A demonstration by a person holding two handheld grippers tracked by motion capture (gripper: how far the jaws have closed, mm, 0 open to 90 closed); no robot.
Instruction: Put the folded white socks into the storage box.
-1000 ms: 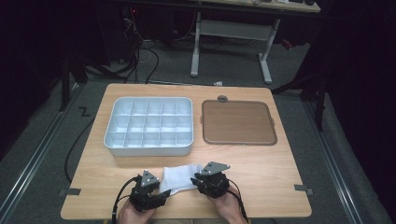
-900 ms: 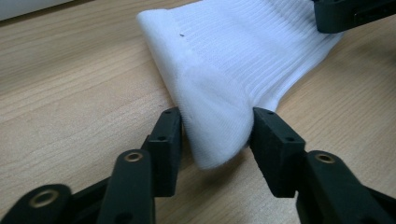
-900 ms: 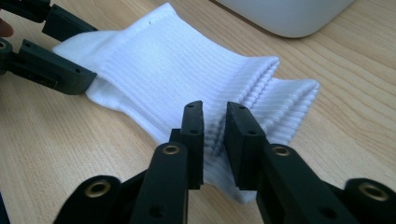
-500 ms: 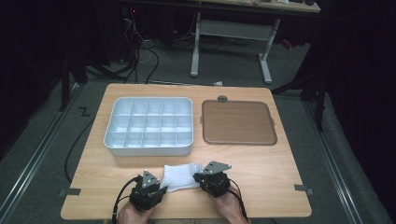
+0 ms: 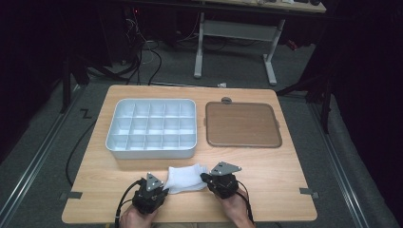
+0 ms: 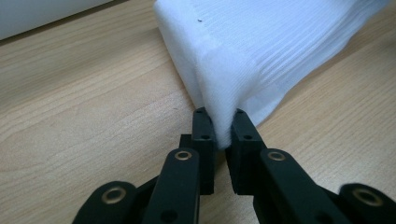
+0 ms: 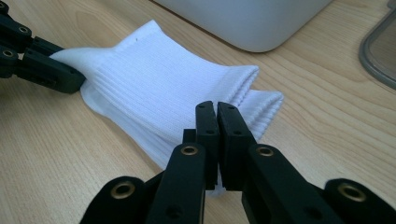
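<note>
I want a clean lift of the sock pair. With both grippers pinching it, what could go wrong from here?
1. The left gripper pinches only a thin fold at the edge of the socks; it may slip out on lifting.
2. The right gripper grips near the cuffs, perhaps not every layer, so one sock might drop or the pair come apart.
3. The tray stands close behind; a forward swing might drag the socks against its wall.

Both hands come in over the near edge of the table. The left gripper (image 5: 161,182) sits left of the middle, its jaws just closed and pinched on one end of the white sock (image 5: 186,177) — the right gripper (image 5: 205,177) sits just right of the middle, jaws likewise just closed on the sock's other side. Both point inward, towards each other.
</note>
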